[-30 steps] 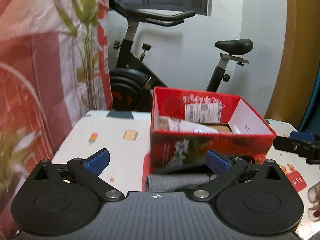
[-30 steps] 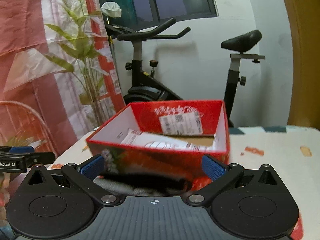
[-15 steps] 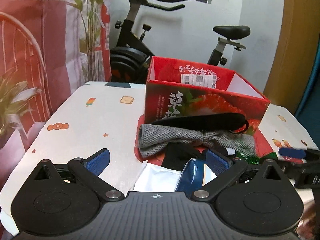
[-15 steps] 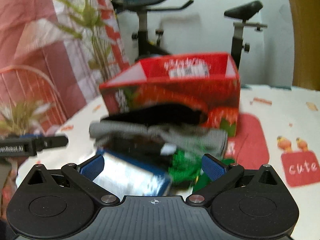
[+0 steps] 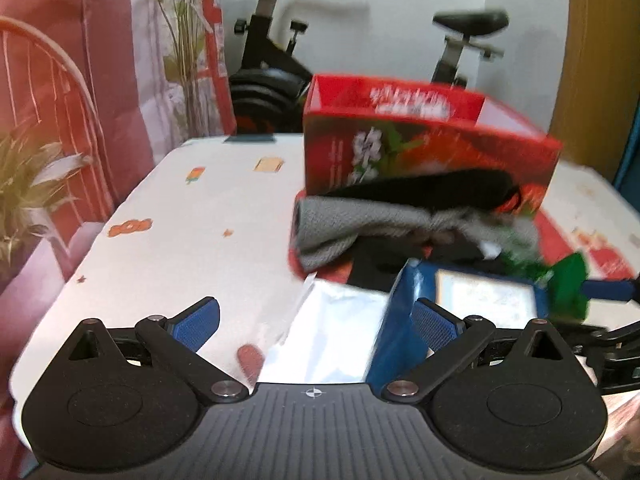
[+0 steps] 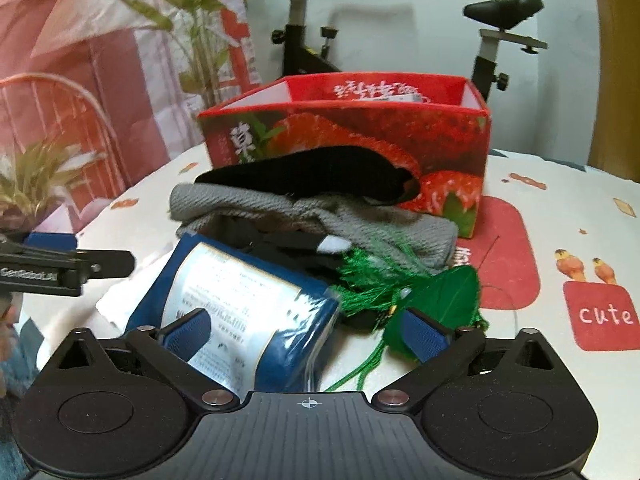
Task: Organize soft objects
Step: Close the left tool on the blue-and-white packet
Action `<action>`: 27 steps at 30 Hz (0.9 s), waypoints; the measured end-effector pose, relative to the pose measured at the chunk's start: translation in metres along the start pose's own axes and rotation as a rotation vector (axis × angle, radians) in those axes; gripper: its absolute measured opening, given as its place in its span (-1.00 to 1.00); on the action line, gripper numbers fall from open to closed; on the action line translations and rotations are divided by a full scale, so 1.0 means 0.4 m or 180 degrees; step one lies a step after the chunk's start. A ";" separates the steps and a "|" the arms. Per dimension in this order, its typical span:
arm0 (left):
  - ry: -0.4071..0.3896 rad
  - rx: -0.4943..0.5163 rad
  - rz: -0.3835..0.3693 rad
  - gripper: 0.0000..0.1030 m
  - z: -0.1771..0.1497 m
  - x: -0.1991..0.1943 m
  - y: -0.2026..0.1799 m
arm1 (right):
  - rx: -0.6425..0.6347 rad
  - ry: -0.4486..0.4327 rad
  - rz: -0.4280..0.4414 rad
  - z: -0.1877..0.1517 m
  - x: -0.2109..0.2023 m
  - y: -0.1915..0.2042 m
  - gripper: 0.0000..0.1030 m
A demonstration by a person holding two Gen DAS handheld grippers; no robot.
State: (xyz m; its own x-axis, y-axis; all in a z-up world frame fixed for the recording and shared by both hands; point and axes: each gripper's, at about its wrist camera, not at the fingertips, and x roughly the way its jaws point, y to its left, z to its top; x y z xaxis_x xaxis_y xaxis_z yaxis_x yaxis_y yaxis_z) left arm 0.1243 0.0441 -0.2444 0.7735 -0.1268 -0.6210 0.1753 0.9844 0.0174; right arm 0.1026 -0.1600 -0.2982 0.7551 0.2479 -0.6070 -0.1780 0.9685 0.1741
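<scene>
A pile of soft things lies on the table in front of an open red strawberry box (image 6: 360, 136) (image 5: 420, 148). It holds a black fabric piece (image 6: 320, 176), a grey knitted cloth (image 6: 280, 208) (image 5: 360, 220), a blue wrapped packet (image 6: 240, 300) (image 5: 480, 296), a green tassel with a feather (image 6: 420, 292) and a white foil packet (image 5: 332, 340). My left gripper (image 5: 316, 320) is open over the white packet and the blue packet's edge. My right gripper (image 6: 306, 334) is wide and its jaws are closing, with the blue packet between them; the pads do not press on it.
The white cartoon-print tablecloth (image 5: 180, 220) ends at the left edge. Behind the table stand an exercise bike (image 6: 312, 40), a leafy plant (image 6: 192, 40) and a red checked curtain (image 5: 80, 60). One finger of the left gripper (image 6: 100, 266) reaches in from the left of the right wrist view.
Both grippers have sunk and tipped down from the box's rim to the pile in front of it. The packets and the tassel have come into view between the fingers.
</scene>
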 end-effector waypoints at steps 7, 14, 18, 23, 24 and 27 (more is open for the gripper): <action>0.0225 0.0039 0.0016 1.00 -0.010 0.025 0.004 | -0.0186 0.0045 0.0085 -0.014 0.012 0.022 0.49; 0.0166 0.0024 -0.0208 0.88 -0.020 0.027 0.006 | -0.0147 0.0116 0.0226 -0.026 0.024 0.015 0.34; 0.0150 0.0062 -0.0392 0.48 -0.027 0.030 -0.006 | -0.0126 0.0170 0.0274 -0.031 0.032 0.013 0.22; 0.0175 0.0104 -0.0595 0.20 -0.040 0.042 -0.018 | -0.0111 0.0217 0.0307 -0.034 0.043 0.012 0.07; 0.0187 0.0098 -0.0626 0.13 -0.043 0.045 -0.018 | -0.0128 0.0212 0.0303 -0.035 0.044 0.014 0.07; 0.0241 0.0053 -0.0721 0.06 -0.049 0.059 -0.014 | -0.0172 0.0205 0.0287 -0.038 0.043 0.016 0.02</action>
State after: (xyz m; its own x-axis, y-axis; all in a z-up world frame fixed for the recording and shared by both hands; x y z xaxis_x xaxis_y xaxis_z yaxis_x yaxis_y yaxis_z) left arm 0.1297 0.0379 -0.2747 0.6655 -0.3339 -0.6675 0.3495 0.9297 -0.1166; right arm 0.1050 -0.1492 -0.3194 0.6928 0.3333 -0.6395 -0.2784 0.9417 0.1891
